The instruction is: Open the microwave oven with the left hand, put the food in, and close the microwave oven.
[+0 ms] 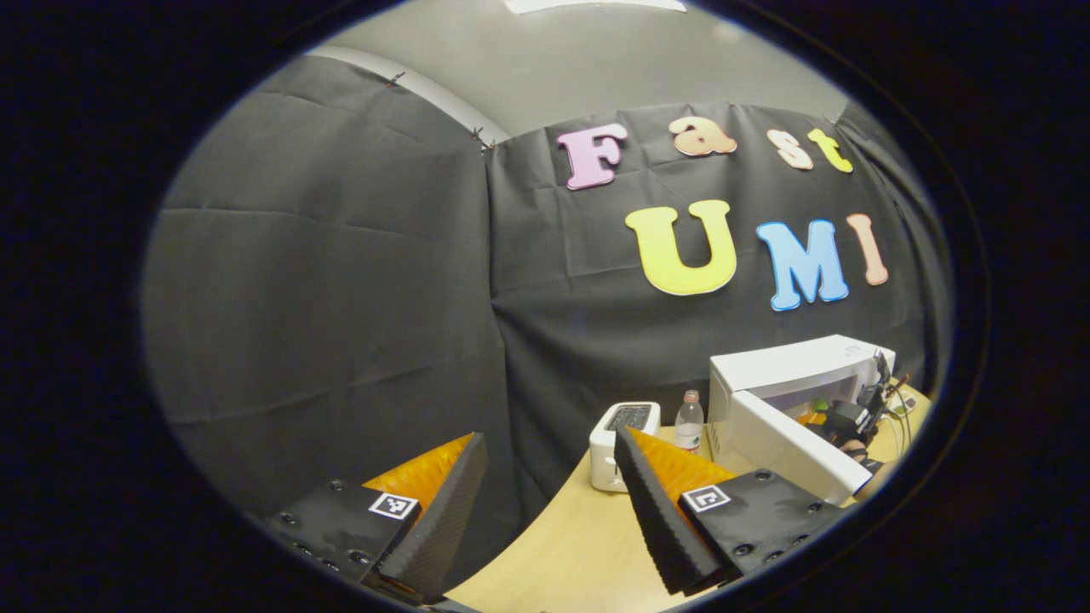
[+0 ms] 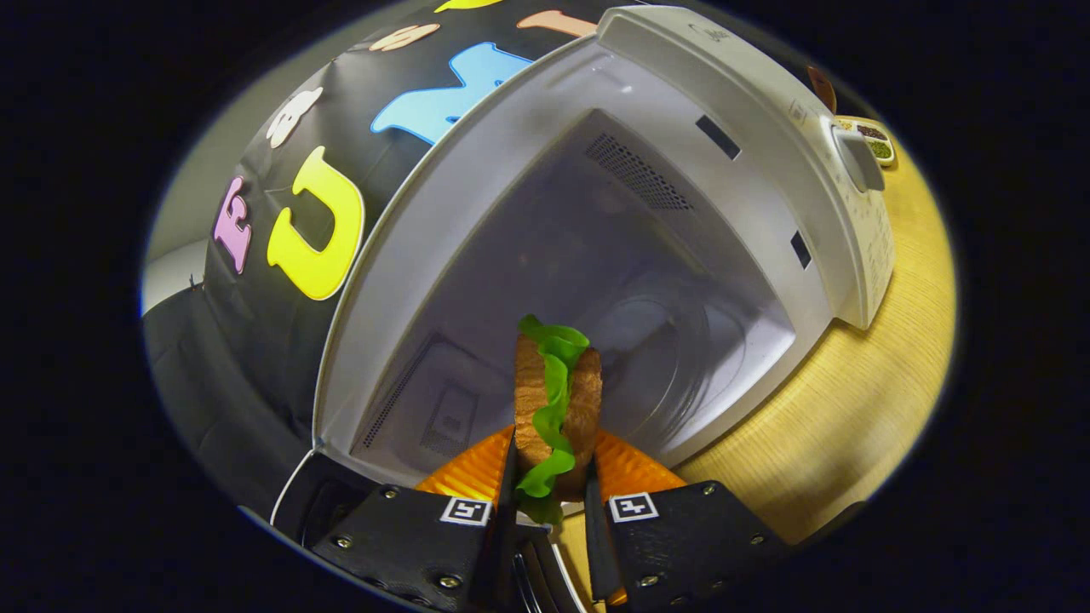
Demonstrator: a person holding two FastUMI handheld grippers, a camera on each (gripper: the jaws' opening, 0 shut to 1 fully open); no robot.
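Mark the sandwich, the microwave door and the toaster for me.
sandwich (image 2: 558, 400): right gripper view, on its lettuce edge.
microwave door (image 1: 788, 447): left gripper view, on the open door's face.
toaster (image 1: 606, 460): left gripper view, on its front side.

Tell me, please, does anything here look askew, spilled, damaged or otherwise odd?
Nothing stands out. The microwave stands open on the table, its cavity clean, and the right claw holds the sandwich on edge at the opening, lettuce hanging from between the bread. The left claw is open, off to the side.
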